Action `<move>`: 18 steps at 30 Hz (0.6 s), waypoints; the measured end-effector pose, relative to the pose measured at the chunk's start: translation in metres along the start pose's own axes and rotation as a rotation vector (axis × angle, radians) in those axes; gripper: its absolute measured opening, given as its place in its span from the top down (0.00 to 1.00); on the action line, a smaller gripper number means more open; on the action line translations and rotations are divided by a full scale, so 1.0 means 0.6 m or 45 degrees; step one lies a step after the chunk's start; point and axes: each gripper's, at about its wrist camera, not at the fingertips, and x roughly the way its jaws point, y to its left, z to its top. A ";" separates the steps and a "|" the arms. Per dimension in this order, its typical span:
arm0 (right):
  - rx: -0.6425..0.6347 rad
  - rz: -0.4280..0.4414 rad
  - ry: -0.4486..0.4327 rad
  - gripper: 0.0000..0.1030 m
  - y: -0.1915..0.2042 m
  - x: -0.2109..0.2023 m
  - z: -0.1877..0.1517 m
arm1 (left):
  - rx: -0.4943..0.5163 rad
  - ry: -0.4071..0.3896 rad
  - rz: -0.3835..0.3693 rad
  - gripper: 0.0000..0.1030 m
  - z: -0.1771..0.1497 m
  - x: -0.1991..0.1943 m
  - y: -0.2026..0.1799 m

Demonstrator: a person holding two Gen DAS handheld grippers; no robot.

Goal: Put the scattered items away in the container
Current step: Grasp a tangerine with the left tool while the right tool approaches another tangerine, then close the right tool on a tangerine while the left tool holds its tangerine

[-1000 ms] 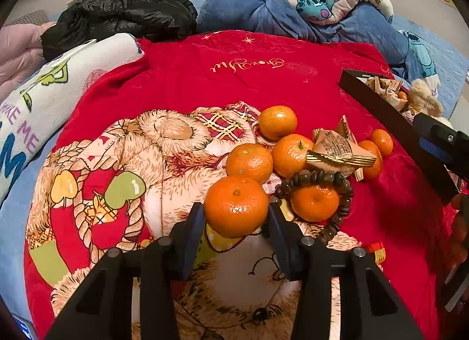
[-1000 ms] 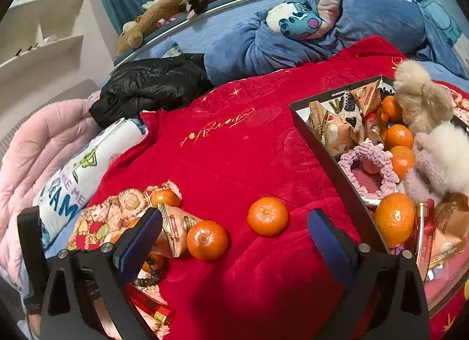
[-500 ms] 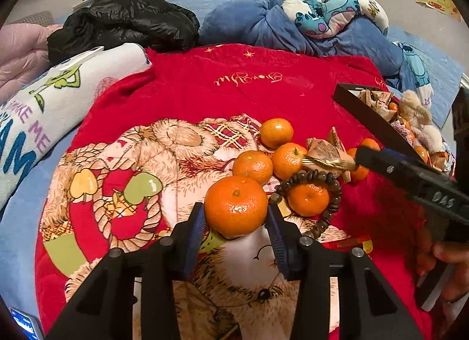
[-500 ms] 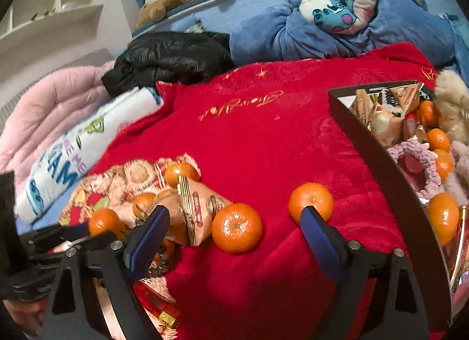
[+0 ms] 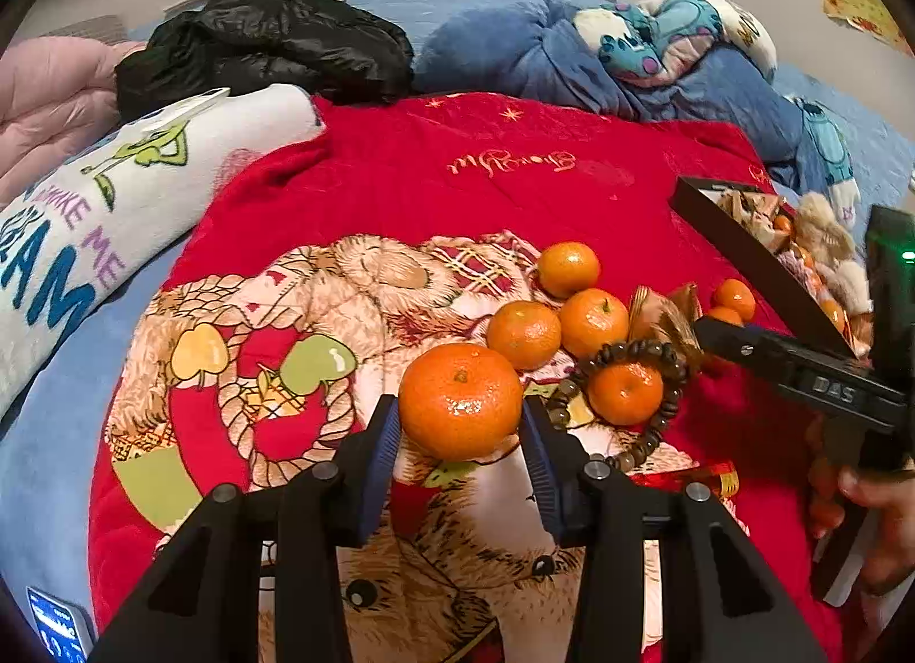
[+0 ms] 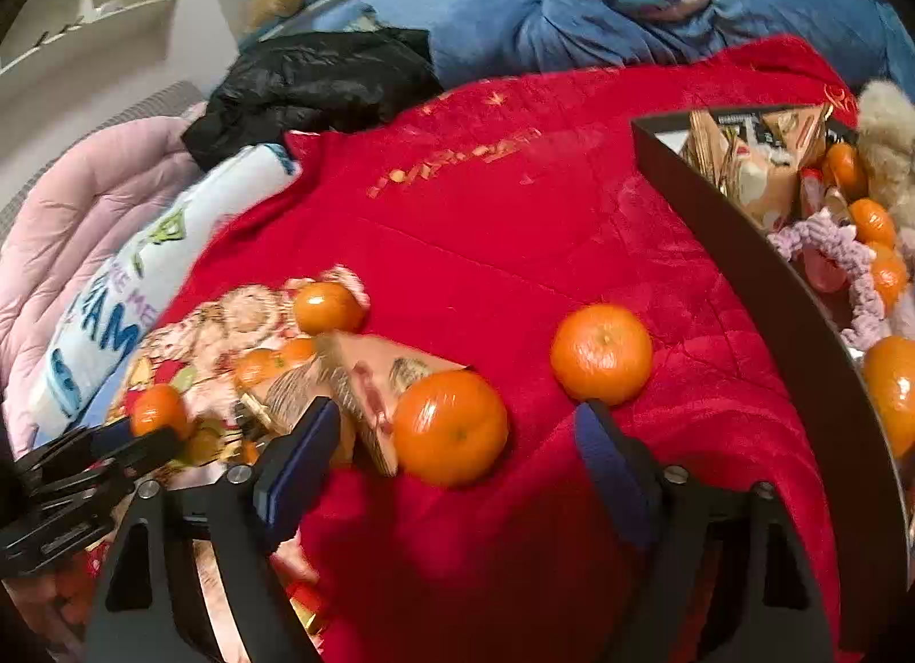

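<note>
Left gripper has its two blue pads pinched on a mandarin, carried just above the red blanket, so that one's grabbed but not delivered yet. Right gripper is spread wide, nothing in it, lined up around another mandarin that sits between its fingers without either pad clearly touching it, though that view is a bit smeared. The black box is out at about 2 o'clock in the left wrist view and it's already fairly stocked: a few oranges, snack packets, a pink crocheted ring and something fluffy. So I'd call this maybe halfway. Still loose on the blanket: three mandarins clustered around 1 o'clock from the held fruit, one sitting inside a brown bead bracelet at 3 o'clock, a crinkly snack packet beyond that, two more small ones past it near the box wall, plus a red-gold wrapper lower right. In the right view there's also a lone mandarin at 1 o'clock from the open fingers, near the box.
</note>
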 end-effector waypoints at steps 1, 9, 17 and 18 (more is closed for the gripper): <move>0.009 0.001 0.002 0.24 -0.002 0.002 0.001 | -0.012 -0.003 0.003 0.58 -0.001 0.000 0.002; -0.047 -0.045 0.008 0.52 0.014 0.003 0.001 | -0.031 -0.062 0.021 0.58 0.003 -0.020 0.007; -0.065 -0.117 -0.006 0.66 0.020 -0.005 -0.004 | -0.039 -0.070 0.033 0.58 0.008 -0.020 0.014; -0.067 -0.132 -0.016 0.66 0.021 -0.009 -0.005 | -0.048 -0.071 0.026 0.58 0.008 -0.021 0.015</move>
